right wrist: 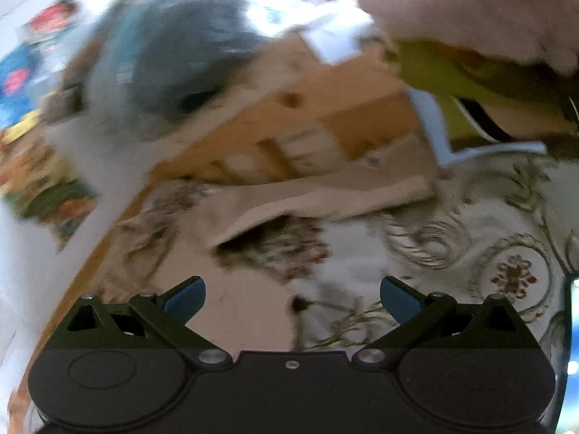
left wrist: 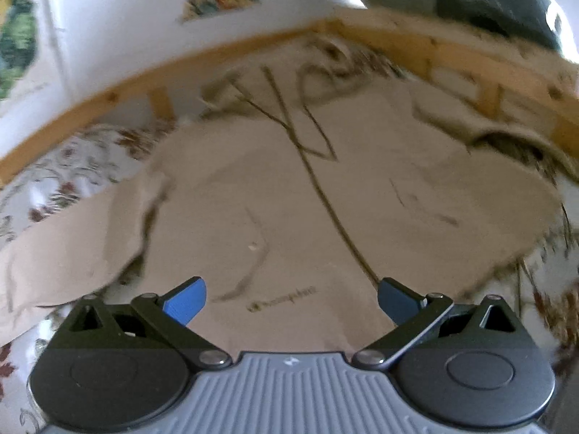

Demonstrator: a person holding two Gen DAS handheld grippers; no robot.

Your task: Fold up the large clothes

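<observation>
Beige cotton: the hoodie (left wrist: pixel 289 195) lay spread front-up on a floral bedsheet (left wrist: pixel 68 170), hood and drawcords toward the wooden bed rail (left wrist: pixel 119 90), a small printed logo near the hem closest to me
Left tool: my left tool (left wrist: pixel 291 298) hung just above the hem, its blue pads (left wrist: pixel 186 298) standing wide apart with nothing between them
Right tool: my right tool (right wrist: pixel 292 298) sat over the edge of the garment where cloth met sheet, fingers likewise spread and holding nothing
Sleeve: one sleeve (left wrist: pixel 65 238) ran out to the left across the sheet; in the right wrist view a beige band (right wrist: pixel 325 195) lay across near the rail, but blur kept me from saying which part it was
Blur: both views were smeared, the right one badly, so I could not read fine creases
Clutter: a grey-and-white soft shape (right wrist: pixel 163 72) sat by the rail and some yellow fabric (right wrist: pixel 445 83) at the far right; a hand (right wrist: pixel 477 7) showed at the top of the right view
Step in hand: I judged it to be the reach for the first fold, with nothing yet gripped
Doing it well: I meant to pinch only the garment, not the sheet under it, taking hem and shoulder on one side so the edge lifted as a straight line
Care: I reckoned soft fleece would sag between two grips, so a low, even carry across the chest would keep the fold square
Risk: snagging a drawcord (left wrist: pixel 318 188) or dragging the whole hoodie instead of folding it
</observation>
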